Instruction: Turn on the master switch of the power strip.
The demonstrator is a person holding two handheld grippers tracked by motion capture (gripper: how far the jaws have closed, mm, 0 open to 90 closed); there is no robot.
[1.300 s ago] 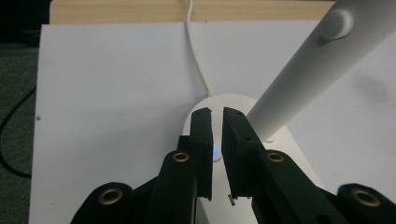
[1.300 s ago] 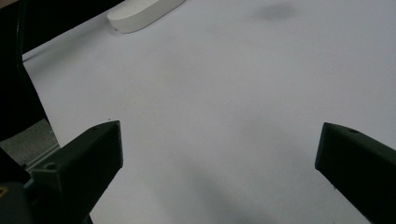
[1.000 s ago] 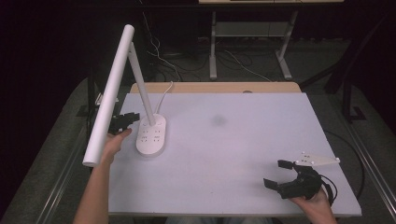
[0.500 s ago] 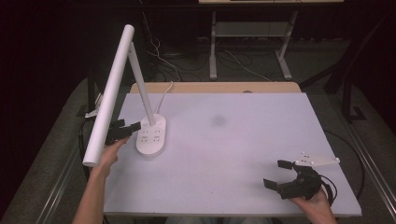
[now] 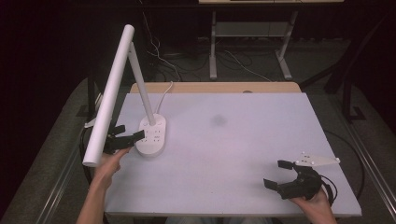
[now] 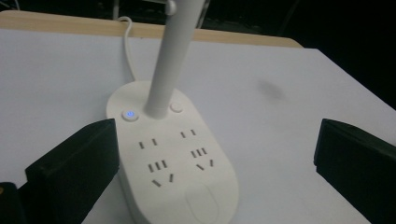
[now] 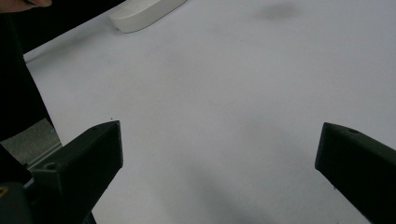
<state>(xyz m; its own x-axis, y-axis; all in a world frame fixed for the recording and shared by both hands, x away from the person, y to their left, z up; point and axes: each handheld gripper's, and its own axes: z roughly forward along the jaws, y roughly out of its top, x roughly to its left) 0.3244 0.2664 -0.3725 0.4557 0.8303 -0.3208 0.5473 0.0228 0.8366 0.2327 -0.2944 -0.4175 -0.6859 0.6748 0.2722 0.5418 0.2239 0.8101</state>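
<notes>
Now the left gripper (image 5: 125,138) gapes wide at the lamp base (image 5: 152,135), seemingly touching it, the right gripper (image 5: 286,175) spread wide well apart.

Both grippers are black and blocky. The left gripper (image 5: 125,138) ends in two thick, flat-sided jaws with squared tips, matte and plain. The right gripper (image 5: 281,173) has the same broad wedge-shaped jaws, with small round screw holes near their ends. A pale grey three-cornered plate (image 5: 317,160) dotted with small holes sits on top of it, and a black cable (image 5: 330,189) loops behind it. The person's forearms are bare, with no sleeves showing.
</notes>
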